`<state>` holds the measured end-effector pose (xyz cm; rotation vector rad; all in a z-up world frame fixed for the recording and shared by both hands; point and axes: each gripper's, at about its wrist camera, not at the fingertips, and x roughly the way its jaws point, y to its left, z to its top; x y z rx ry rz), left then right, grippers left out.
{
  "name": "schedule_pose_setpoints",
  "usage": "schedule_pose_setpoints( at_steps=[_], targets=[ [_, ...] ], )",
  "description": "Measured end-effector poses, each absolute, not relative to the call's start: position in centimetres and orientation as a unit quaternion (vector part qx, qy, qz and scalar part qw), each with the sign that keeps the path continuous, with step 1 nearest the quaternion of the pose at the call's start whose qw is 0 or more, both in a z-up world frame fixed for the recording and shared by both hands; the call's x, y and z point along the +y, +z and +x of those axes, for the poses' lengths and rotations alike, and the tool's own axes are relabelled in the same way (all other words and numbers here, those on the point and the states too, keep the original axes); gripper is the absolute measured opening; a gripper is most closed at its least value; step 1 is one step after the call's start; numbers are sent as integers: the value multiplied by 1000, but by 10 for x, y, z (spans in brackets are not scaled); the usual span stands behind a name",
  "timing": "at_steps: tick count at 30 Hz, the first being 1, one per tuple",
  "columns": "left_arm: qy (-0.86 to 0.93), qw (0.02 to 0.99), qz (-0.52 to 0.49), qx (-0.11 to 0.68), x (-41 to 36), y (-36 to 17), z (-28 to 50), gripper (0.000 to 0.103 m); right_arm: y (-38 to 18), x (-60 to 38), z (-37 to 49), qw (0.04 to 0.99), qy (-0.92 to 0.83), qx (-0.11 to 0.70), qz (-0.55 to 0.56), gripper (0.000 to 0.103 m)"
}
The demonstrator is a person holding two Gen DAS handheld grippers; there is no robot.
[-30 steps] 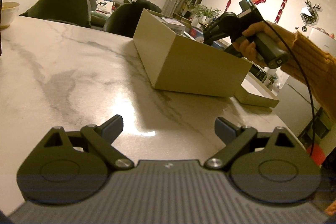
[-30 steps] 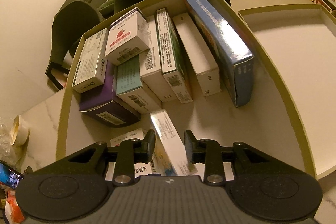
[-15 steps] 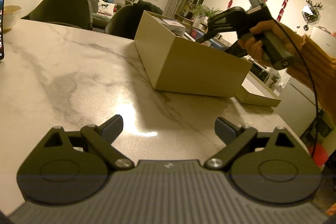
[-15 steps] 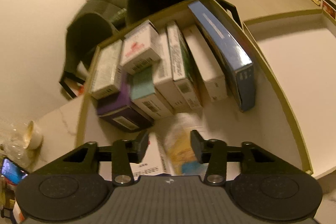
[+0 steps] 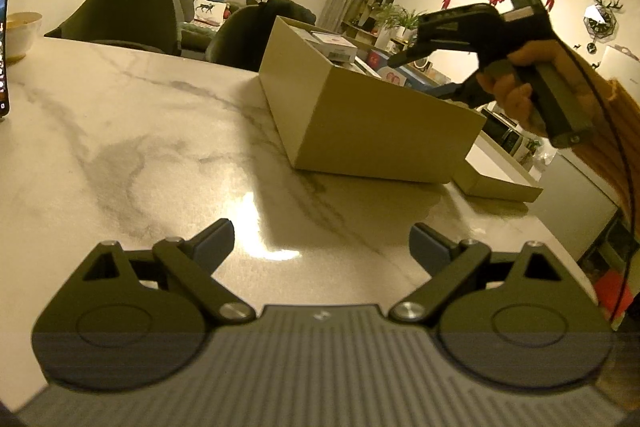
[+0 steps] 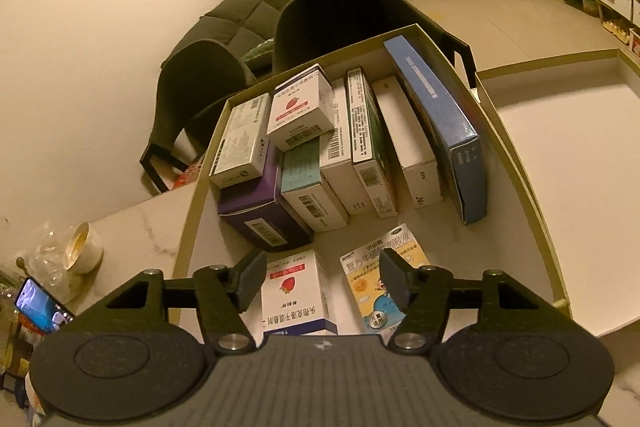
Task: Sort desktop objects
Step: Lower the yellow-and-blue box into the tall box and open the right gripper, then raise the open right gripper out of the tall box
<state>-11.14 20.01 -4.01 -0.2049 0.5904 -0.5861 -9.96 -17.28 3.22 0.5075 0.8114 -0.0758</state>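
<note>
**Kid:** What is the right gripper (image 6: 322,281) doing?

**Helper:** It hangs over the big box (image 6: 516,163). Its jaws have just been opening, and now they stand apart with nothing pressed between them. The yellow carton (image 6: 360,267) lies flat on the box floor below them. I think this is the letting-go step.

**Kid:** Where is the carton, exactly?

**Helper:** At the near end of the box, just beside a white carton with a strawberry (image 6: 294,287). The other cartons stand in a row farther back, with a blue one (image 6: 440,131) at the right end.

**Kid:** How do you do this step well?

**Helper:** Open all the way before you lift. Then go straight up, so a finger does not catch the carton and drag it. Keep away from the row behind, or the small carton on top may tip.

**Kid:** And the left gripper (image 5: 322,245)?

**Helper:** It is wide open and holds nothing. It waits over the bare table (image 5: 140,131), well apart from the box. From there you can see the other hand (image 5: 516,91) holding its tool above the box.

**Kid:** What is the flat thing next to the box?

**Helper:** That looks like the lid (image 6: 560,163). It lies just beside the box.
</note>
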Motion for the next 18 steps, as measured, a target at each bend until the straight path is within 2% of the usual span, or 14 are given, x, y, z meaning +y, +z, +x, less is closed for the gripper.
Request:
schedule_pose_setpoints(
  at_steps=[18],
  targets=[
    [-250, 917, -84, 299, 164, 4, -86, 102, 60, -183, -146, 912, -9, 346, 218, 87]
  ],
)
